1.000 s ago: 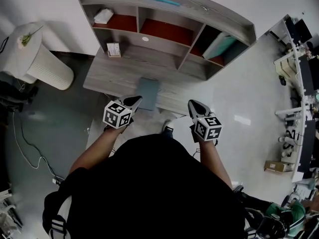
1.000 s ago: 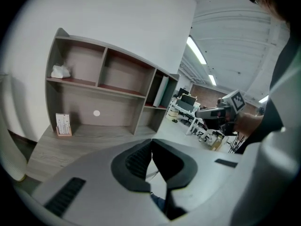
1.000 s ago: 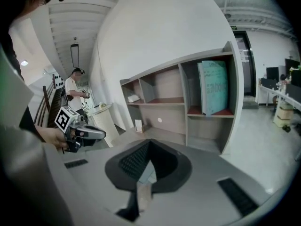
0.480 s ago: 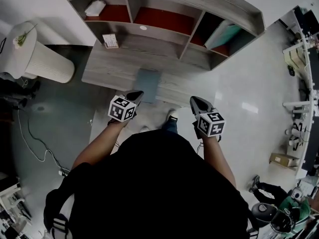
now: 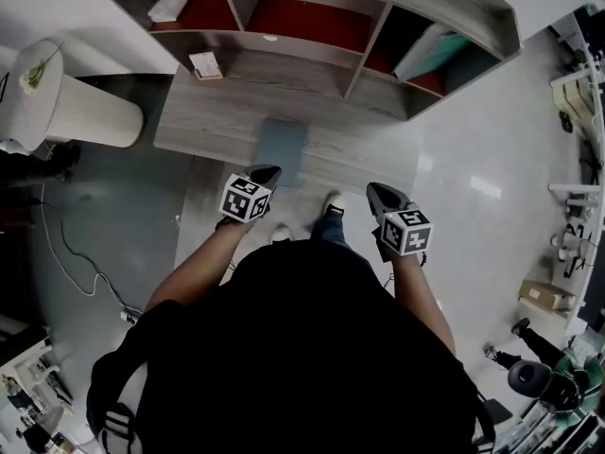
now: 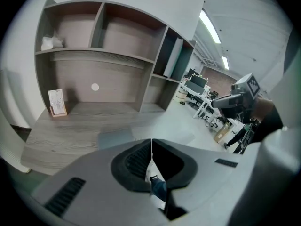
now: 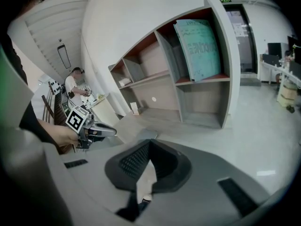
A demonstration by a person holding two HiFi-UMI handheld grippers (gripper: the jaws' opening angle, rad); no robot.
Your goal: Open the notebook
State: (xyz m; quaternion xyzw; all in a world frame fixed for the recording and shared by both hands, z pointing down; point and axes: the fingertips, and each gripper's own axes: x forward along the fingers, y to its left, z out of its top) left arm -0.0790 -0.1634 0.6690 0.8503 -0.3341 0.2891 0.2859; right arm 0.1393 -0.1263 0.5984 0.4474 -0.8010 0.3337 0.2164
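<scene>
Notebook closed, long axis running straight ahead. Left gripper just short of its near edge, right gripper farther off. Both shut, empty.

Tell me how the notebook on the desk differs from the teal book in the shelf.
The notebook lies flat on the desk, near its front edge; the teal book stands tilted in the right compartment of the shelf. The notebook's cover is plain grey-blue; the teal book's cover carries pale lettering. Both look closed and untouched.
</scene>
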